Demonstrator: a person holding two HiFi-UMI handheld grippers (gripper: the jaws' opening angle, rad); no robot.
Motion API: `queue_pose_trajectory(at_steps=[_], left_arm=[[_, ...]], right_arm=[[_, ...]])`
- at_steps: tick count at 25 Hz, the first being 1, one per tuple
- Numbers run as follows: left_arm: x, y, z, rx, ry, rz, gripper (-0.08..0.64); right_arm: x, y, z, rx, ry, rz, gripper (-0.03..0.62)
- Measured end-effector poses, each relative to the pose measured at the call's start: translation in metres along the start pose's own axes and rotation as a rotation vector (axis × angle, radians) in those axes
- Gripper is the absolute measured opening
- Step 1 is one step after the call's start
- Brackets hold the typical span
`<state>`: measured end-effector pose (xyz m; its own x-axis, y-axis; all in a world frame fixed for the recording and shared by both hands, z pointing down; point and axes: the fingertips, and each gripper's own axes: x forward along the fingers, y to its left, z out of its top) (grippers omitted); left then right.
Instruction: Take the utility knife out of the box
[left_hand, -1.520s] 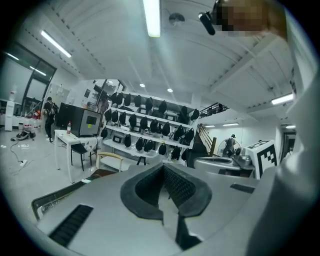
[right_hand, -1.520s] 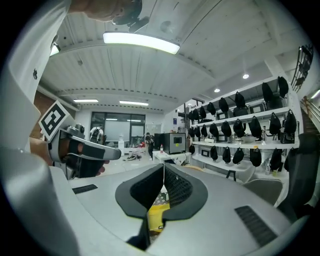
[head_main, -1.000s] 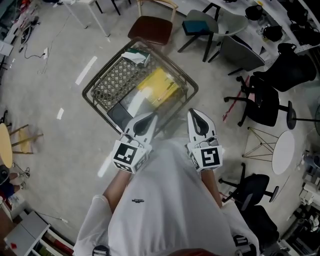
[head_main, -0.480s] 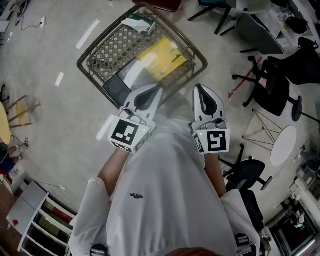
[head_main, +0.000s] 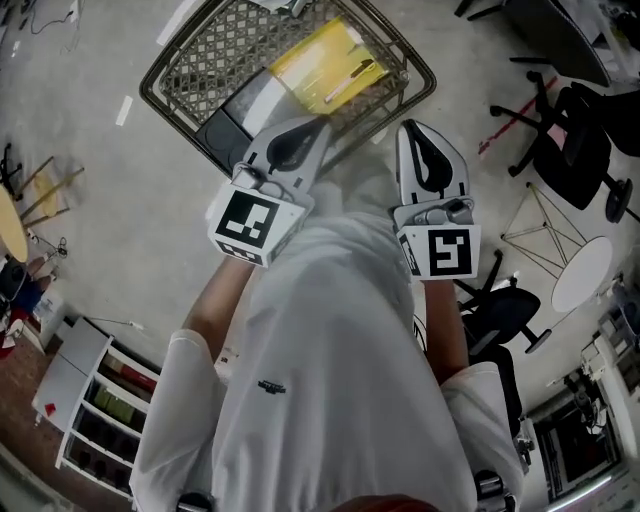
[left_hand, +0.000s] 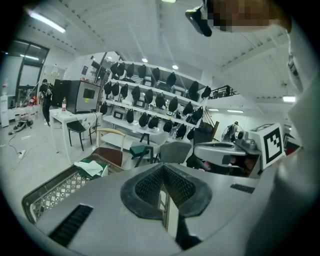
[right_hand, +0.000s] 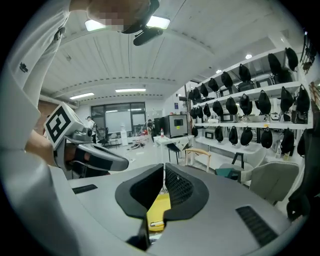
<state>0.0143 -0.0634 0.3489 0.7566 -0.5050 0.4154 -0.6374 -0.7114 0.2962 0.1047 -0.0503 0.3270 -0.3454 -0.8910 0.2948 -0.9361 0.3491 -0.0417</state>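
Close in, both tools hang before my white shirt (head_main: 330, 350). The left gripper (head_main: 312, 133) is clenched on nothing, and the right gripper (head_main: 418, 135) has its pads pressed together too, empty. Just past their tips stands the wire box (head_main: 215, 60). Inside it, toward its far right side, lies a yellow pack (head_main: 318, 58), which I judge to be the utility knife in its packaging. So nothing is done yet: opening, reaching in, gripping and lifting out all remain.
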Motion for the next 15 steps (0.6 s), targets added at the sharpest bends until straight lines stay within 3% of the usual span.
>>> queue_pose_trajectory(at_steps=[11,15], left_arm=[[0.058,0.026,-0.049,0.044,0.14,0.014,0.002],[0.079,0.037,-0.068,0.041,0.186,0.013,0.002]], right_arm=[[0.039,-0.013,-0.042,0.04,0.07,0.066,0.012],[0.05,-0.026,-0.056,0.074,0.077,0.053,0.019]])
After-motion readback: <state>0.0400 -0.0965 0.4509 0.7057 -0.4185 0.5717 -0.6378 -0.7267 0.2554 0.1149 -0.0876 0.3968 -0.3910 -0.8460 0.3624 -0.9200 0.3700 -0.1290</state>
